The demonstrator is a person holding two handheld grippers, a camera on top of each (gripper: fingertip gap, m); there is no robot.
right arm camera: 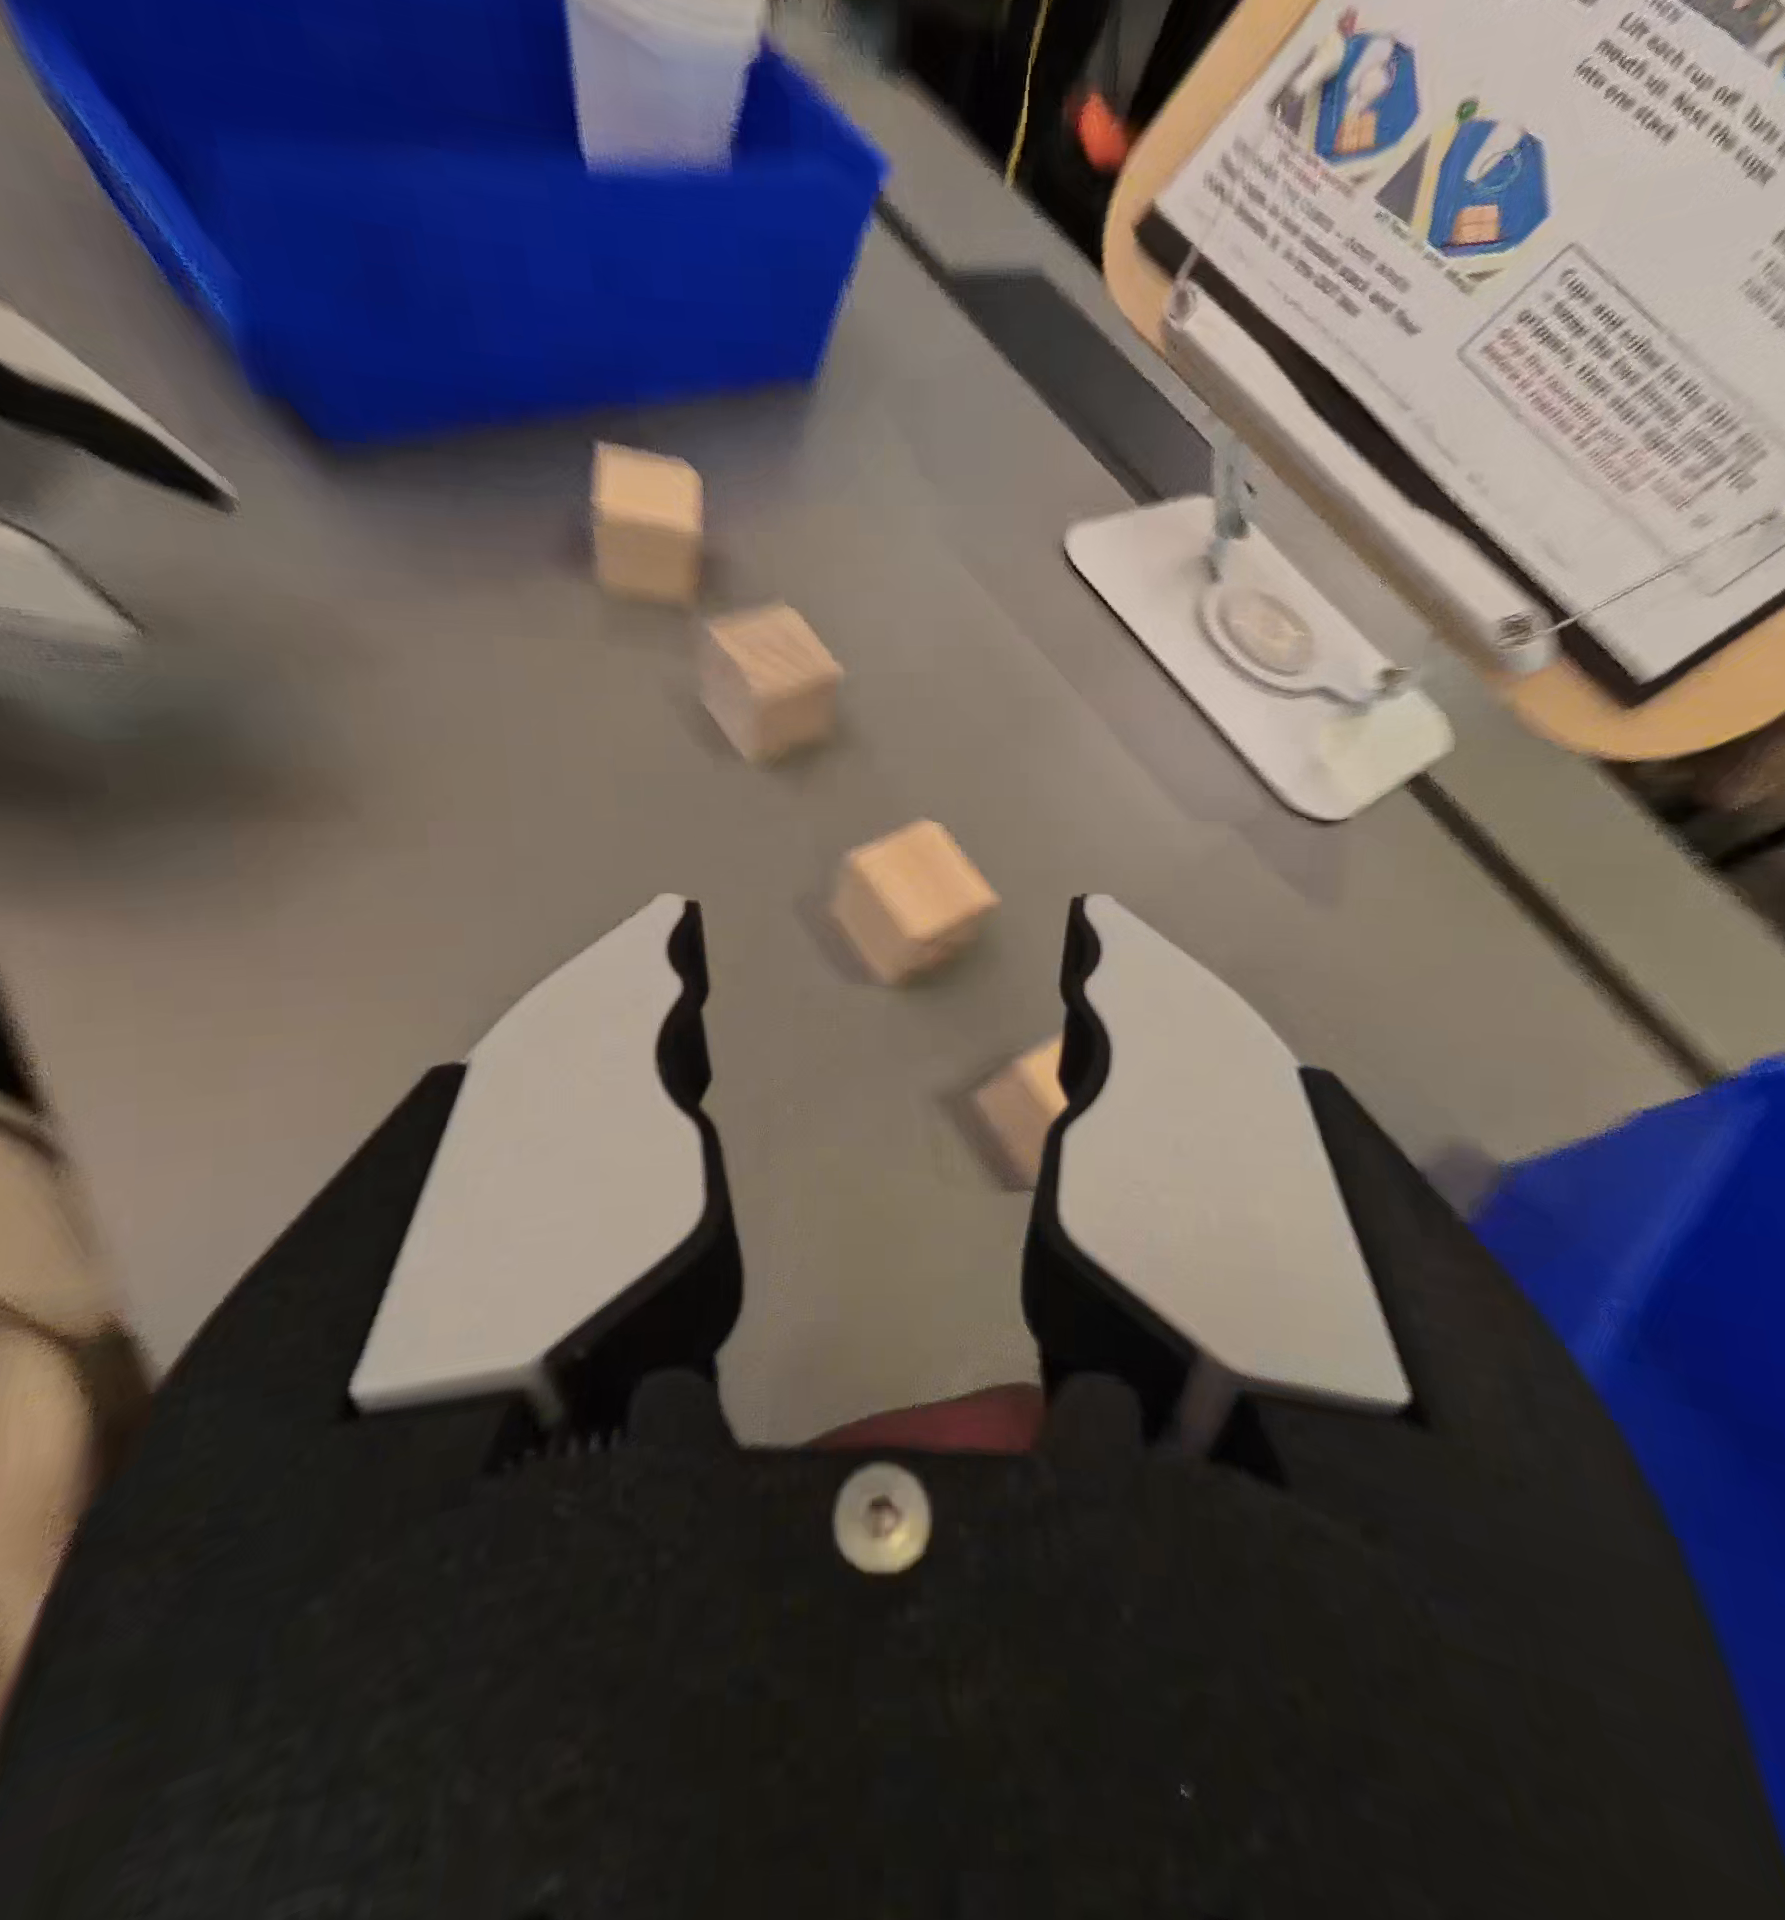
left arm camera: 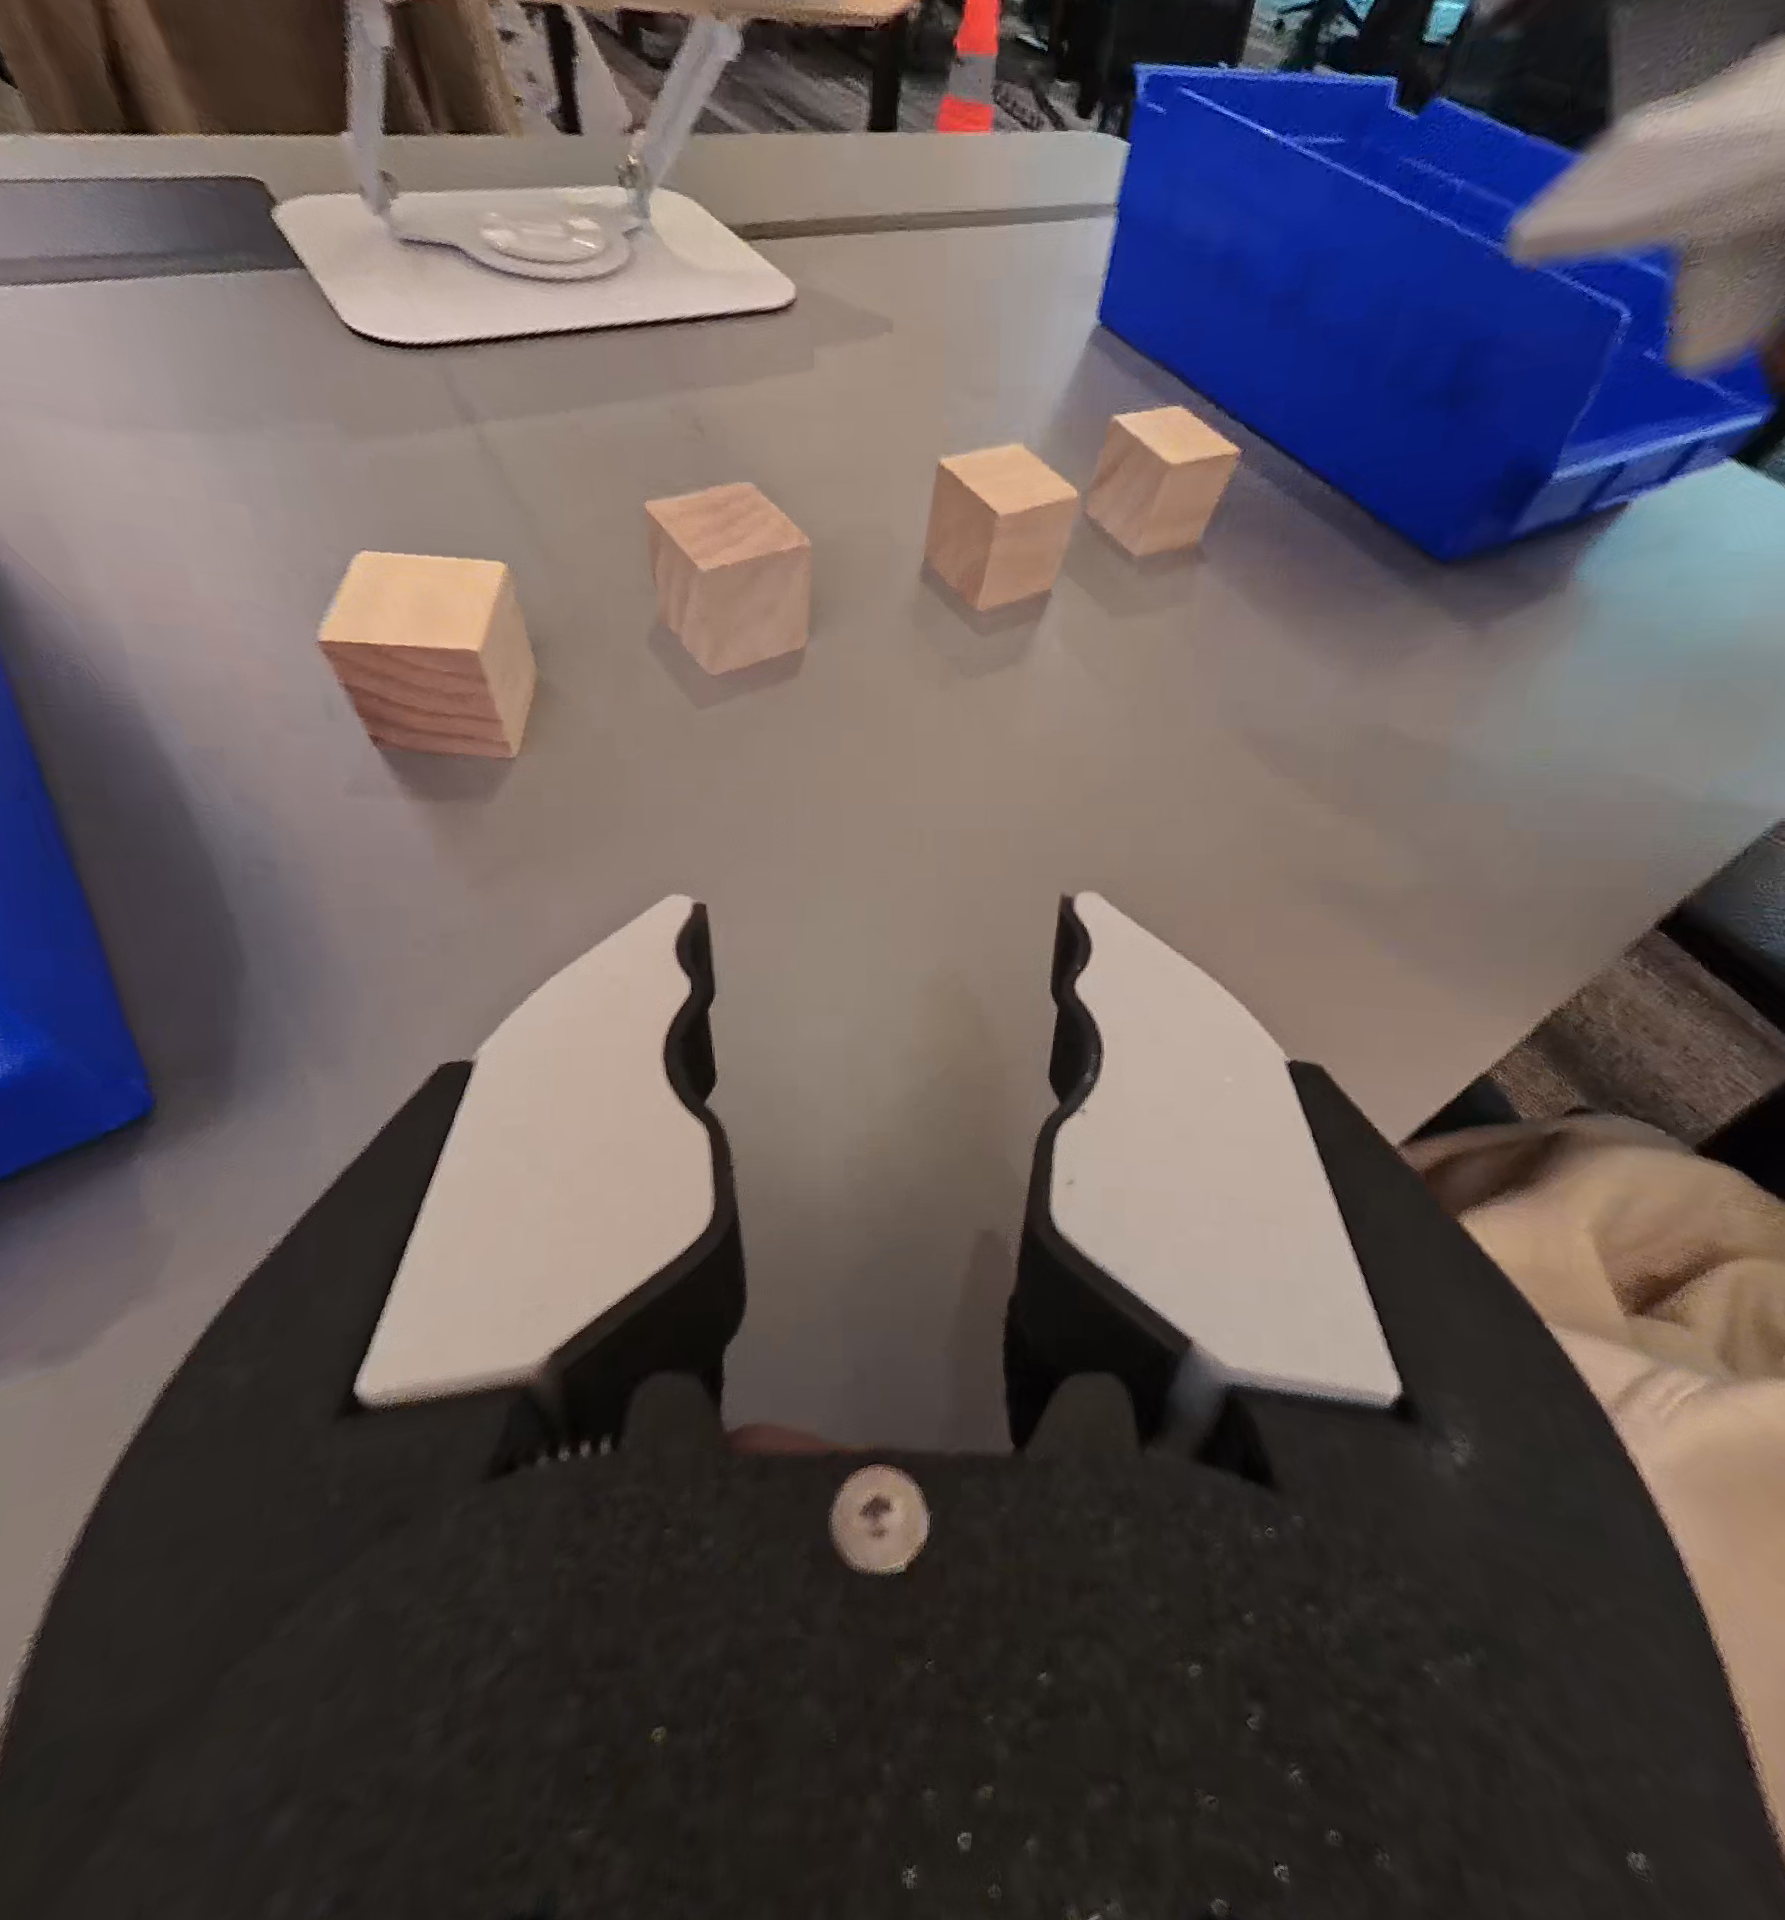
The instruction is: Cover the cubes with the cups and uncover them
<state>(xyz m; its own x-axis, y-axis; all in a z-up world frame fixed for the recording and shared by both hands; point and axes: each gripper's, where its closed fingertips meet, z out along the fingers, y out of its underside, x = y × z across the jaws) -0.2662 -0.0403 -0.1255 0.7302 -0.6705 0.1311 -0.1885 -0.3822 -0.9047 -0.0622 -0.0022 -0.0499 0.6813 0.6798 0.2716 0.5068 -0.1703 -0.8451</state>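
Four bare wooden cubes (left arm camera: pixel 732 587) sit in a loose row on the grey tabletop (left arm camera: pixel 919 810), none covered, so the covering appears not yet begun. The left gripper (left arm camera: pixel 883 914) hovers near the tabletop's front edge with its fingers spread wide and empty; the right gripper (right arm camera: pixel 883 914) is likewise wide and empty above the row's near end, its view blurred. What looks like a stack of pale cups (right arm camera: pixel 659 78) stands in the far blue bin (right arm camera: pixel 555 301), seen from the right wrist. To do this well, I judge a gripper should pinch one cup by its wall, lift it clear of the stack, and lower it mouth-down squarely over a cube without nudging it.
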